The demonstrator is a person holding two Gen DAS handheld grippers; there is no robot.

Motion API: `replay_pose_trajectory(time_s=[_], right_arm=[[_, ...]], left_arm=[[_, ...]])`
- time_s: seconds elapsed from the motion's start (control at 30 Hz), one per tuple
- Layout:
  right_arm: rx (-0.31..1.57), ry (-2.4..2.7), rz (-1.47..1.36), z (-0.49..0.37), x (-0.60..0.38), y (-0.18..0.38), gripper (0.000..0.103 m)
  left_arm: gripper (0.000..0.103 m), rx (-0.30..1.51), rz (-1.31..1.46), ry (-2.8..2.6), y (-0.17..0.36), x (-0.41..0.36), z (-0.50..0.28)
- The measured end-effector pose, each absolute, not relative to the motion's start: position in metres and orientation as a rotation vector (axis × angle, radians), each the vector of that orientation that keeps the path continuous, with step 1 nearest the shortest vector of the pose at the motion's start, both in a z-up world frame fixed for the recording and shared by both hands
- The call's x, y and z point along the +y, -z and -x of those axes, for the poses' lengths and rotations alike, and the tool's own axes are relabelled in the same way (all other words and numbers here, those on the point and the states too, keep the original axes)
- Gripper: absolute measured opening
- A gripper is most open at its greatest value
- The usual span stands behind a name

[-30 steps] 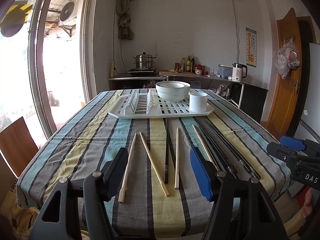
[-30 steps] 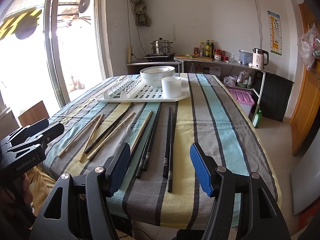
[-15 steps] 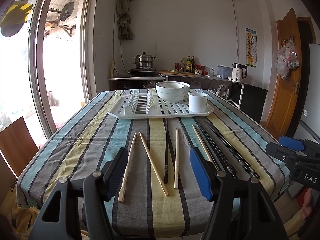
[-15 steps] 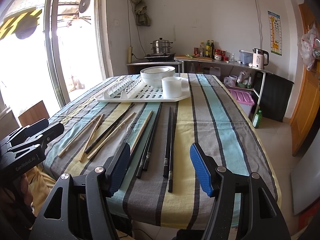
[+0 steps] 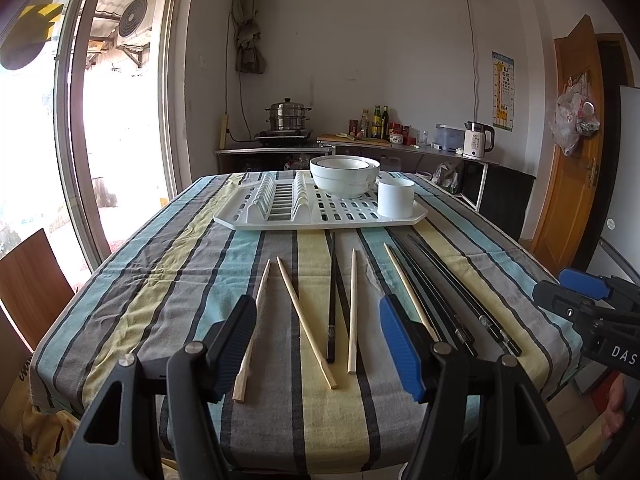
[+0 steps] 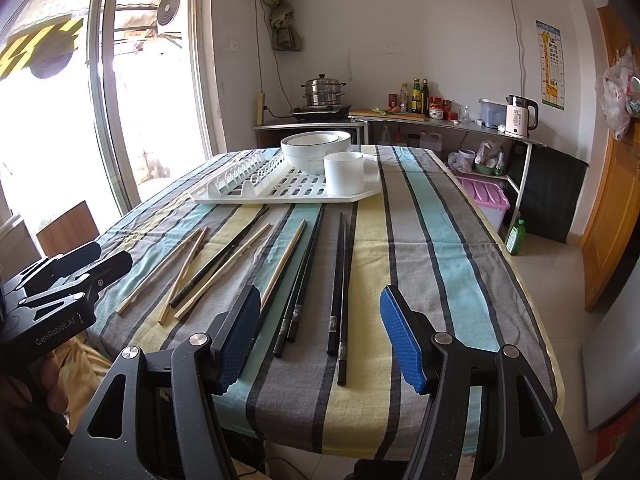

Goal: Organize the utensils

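- Both grippers, left (image 5: 318, 340) and right (image 6: 318, 340), gape wide, empty, at table edge
- Chopsticks (image 6: 340, 292) loose; cup (image 6: 344, 173) upright on rack (image 6: 280, 196)
- Pinch one stick mid-shaft, lift level

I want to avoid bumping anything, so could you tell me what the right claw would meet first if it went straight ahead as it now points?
Probably the pair of black chopsticks lying on the tablecloth between the open right claw fingers; the white cup stands farther along. Depth and height are uncertain.
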State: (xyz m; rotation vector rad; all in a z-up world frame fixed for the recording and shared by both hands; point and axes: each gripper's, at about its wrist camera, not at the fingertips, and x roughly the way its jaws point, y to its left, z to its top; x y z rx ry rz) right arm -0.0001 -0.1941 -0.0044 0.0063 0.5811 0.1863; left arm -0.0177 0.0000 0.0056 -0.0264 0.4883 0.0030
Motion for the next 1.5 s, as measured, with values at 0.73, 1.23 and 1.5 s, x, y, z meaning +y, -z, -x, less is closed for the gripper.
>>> replay_pose_trajectory(time_s=[0.73,1.23,1.5], right_arm=[[0.656,-0.222,-0.001,-0.059,-0.192,0.015,0.056],[0.845,-0.291,0.01,-0.163,-0.178,0.037,0.018],[0.918,-0.309,0.007,-0.203,-0.17,0.05,0.015]], left_arm=[[0.047,0.661,-0.008,0.076,0.009,0.002,-0.062],[0.037,0.842,0.0,0.134,0.031,0.003,-0.147],[0.037,0.891,-0.004,0.163,0.036,-0.003,-0.174]])
